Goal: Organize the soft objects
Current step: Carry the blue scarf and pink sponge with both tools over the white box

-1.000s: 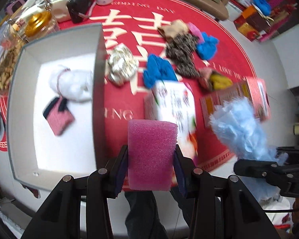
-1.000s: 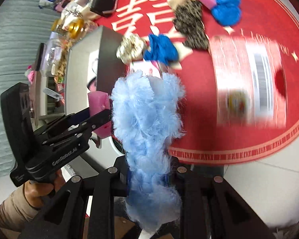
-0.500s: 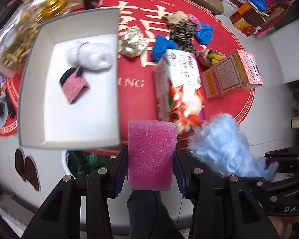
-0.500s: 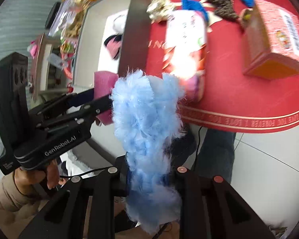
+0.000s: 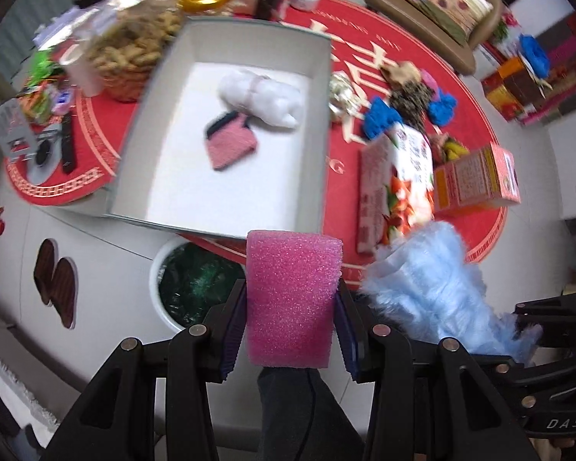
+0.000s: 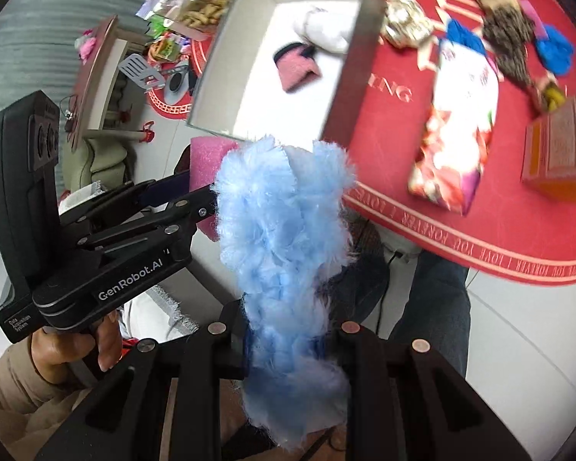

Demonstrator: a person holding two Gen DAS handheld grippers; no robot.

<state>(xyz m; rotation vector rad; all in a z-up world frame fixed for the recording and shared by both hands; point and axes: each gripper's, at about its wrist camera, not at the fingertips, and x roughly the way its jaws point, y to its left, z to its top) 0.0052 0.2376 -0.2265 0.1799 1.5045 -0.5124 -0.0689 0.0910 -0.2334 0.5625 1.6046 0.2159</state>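
The left gripper (image 5: 293, 309) was clamped on a pink rectangular foam block (image 5: 293, 299), its pads pressing the block's 2 sides. The right gripper (image 6: 288, 340) was squeezed tight on a pale blue fluffy plush piece (image 6: 284, 238), whose pile spilled out above and below the fingers. Both soft things hung in the air off the near edge of the round table with the red printed cloth (image 5: 476, 242), just short of the near wall of the open grey cardboard box with a white floor (image 5: 219, 226).

The step in hand looked like carrying both pieces into that box. To do it well, each gripper should probably clear the near wall before coming down, and release over bare white floor at the near end, since the far end was taken. The plush is loose and may snag on the fingers, so opening wide and lifting straight away would help; the foam should drop cleanly.

Counted: 2 grippers, each with 1 soft thing. Inside the box lay 2 items, 1 white fluffy bundle (image 5: 261, 98) and 1 pink knitted piece with dark trim (image 5: 230, 142). On the cloth towards the right edge lay 2 bright blue crumpled cloths (image 5: 380, 121), 1 dark speckled fabric (image 5: 411, 101), 1 shiny foil ball (image 5: 341, 92) and 2 printed cartons (image 5: 476, 176).
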